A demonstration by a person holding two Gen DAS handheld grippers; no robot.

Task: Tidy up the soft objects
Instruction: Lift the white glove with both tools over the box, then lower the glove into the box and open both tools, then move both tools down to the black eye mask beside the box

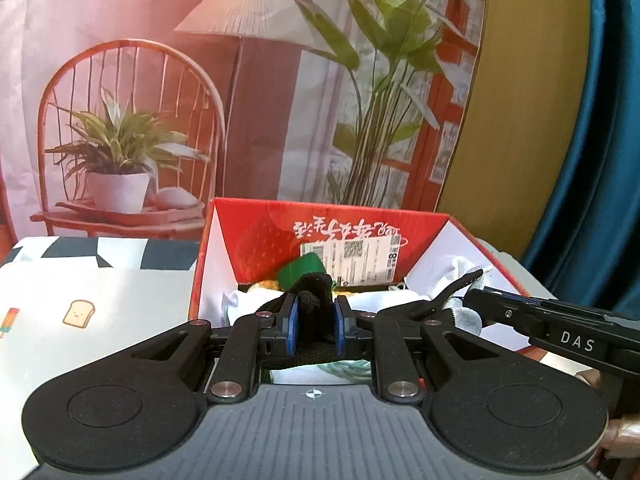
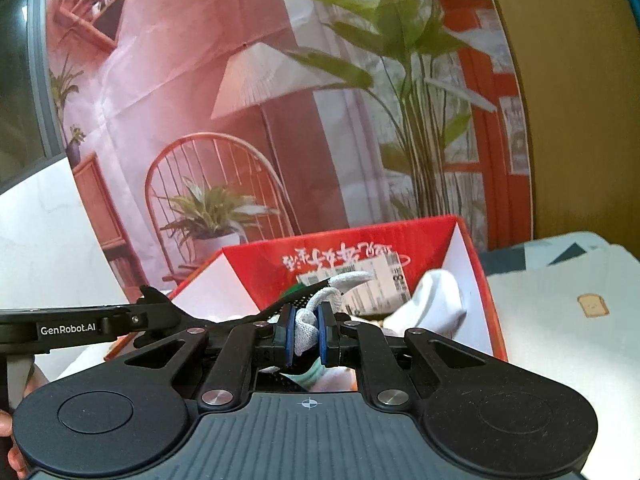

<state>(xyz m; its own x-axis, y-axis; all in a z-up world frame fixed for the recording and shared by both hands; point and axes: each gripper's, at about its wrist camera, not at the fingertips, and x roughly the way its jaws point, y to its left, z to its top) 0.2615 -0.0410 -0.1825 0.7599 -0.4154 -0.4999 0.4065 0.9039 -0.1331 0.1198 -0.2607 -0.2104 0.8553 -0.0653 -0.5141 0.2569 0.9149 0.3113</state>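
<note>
Left gripper (image 1: 315, 322): jaws nearly closed, the blue pads pinch a black glove (image 1: 314, 300) between them.
Right gripper (image 2: 308, 334): jaws nearly closed too, they pinch a white-grey glove (image 2: 310, 330) by a fold of its knit.
Handling, black glove: I judge it light and limp. It bunches up between the pads and sags below them, so it will not keep any shape. A pinch on a thick fold, as here, seems safer than one on a single fingertip.
Handling, white-grey glove: soft knit, light, not fragile. Its loose fingers hang free and could catch on the box rim, in my view.
Look, black glove: dark knit with a coarse texture, crumpled in a lump that stands up above the pads.
Look, white-grey glove: pale ribbed knit. One finger points up toward the label, and a dark dotted part lies just beside it on the left.
Place: both gloves are over the near side of the red box (image 1: 208, 240), which stands open on the cloth (image 1: 100, 296) with toast prints.
Box content: white socks (image 2: 434, 304) lie against the right wall; something green (image 1: 306, 268) and something yellow lie deeper, near the far wall.
Far wall: a white label (image 1: 350, 258) is stuck on the red inner face, below white upside-down script.
Behind: a printed backdrop (image 1: 160, 80) with a chair, a lamp and plants.
</note>
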